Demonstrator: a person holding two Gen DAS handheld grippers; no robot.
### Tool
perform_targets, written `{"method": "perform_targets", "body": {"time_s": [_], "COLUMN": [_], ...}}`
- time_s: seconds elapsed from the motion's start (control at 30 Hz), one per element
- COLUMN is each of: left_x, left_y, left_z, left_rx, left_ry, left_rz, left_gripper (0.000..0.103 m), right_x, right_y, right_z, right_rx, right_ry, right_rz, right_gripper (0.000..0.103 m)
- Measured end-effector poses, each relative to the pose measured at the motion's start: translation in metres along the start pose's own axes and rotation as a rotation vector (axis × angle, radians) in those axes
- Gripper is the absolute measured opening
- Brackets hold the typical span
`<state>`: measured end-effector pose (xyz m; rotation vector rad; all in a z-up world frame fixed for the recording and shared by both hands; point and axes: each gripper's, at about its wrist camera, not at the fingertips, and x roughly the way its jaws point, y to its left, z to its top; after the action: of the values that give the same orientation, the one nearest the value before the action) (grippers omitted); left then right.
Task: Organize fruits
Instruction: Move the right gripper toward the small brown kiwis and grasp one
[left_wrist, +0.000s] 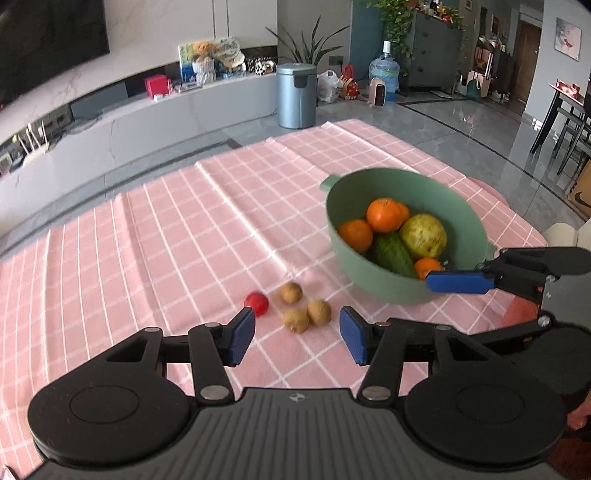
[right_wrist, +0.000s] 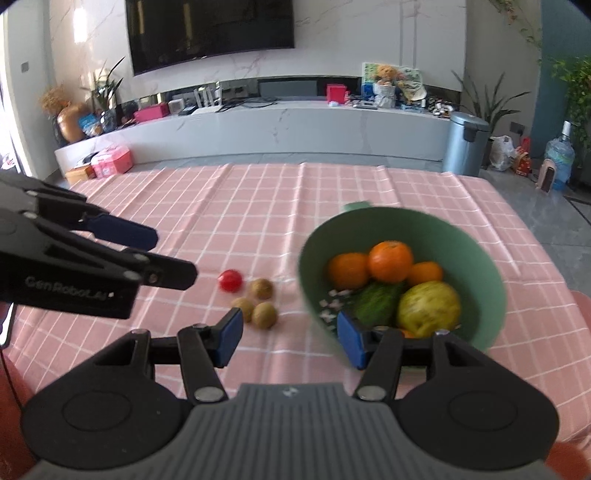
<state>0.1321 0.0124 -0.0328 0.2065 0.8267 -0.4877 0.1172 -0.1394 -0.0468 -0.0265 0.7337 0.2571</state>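
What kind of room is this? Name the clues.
Most likely a home living room: a wall-mounted TV above a long marble media console, with a dining table and chairs off to one side.

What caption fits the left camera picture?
Open left gripper hovers near three brown fruits and a red tomato beside a green bowl.

Three small round fruits (left_wrist: 304, 309) clustered on the tablecloth (left_wrist: 166, 236) just ahead of the left gripper (left_wrist: 297, 334), with a tomato (left_wrist: 257, 303) touching its left fingertip. Bowl (left_wrist: 369, 280) farther ahead to the right, holding oranges (left_wrist: 384, 215), a cucumber (left_wrist: 394, 254) and a pear (left_wrist: 423, 235).
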Motion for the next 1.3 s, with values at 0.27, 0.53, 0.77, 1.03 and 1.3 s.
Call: {"method": "perform_targets", "body": {"time_s": [0.27, 0.53, 0.77, 1.03, 1.3], "left_x": [0.012, 0.036, 0.040, 0.045, 0.049], "left_y": [0.024, 0.037, 0.044, 0.057, 0.058], "left_z": [-0.029, -0.046, -0.045, -0.046, -0.045], "left_rx": [-0.093, -0.176, -0.206, -0.269, -0.263], "left_ry": [0.016, 0.040, 0.006, -0.003, 0.006], "left_rz": [-0.052, -0.064, -0.044, -0.012, -0.016], "left_gripper": [0.062, 0.056, 0.051, 0.051, 0.051], "right_x": [0.023, 0.053, 0.078, 0.100, 0.114], "right_y": [0.024, 0.029, 0.030, 0.025, 0.023], "right_z": [-0.013, -0.019, -0.017, -0.017, -0.016], "right_rx": [-0.053, -0.069, -0.004, 0.114, 0.161], "right_ry": [0.032, 0.060, 0.041, 0.024, 0.028], "right_rz": [0.015, -0.023, -0.101, -0.099, -0.084], "right_gripper": [0.039, 0.032, 0.028, 0.024, 0.024]}}
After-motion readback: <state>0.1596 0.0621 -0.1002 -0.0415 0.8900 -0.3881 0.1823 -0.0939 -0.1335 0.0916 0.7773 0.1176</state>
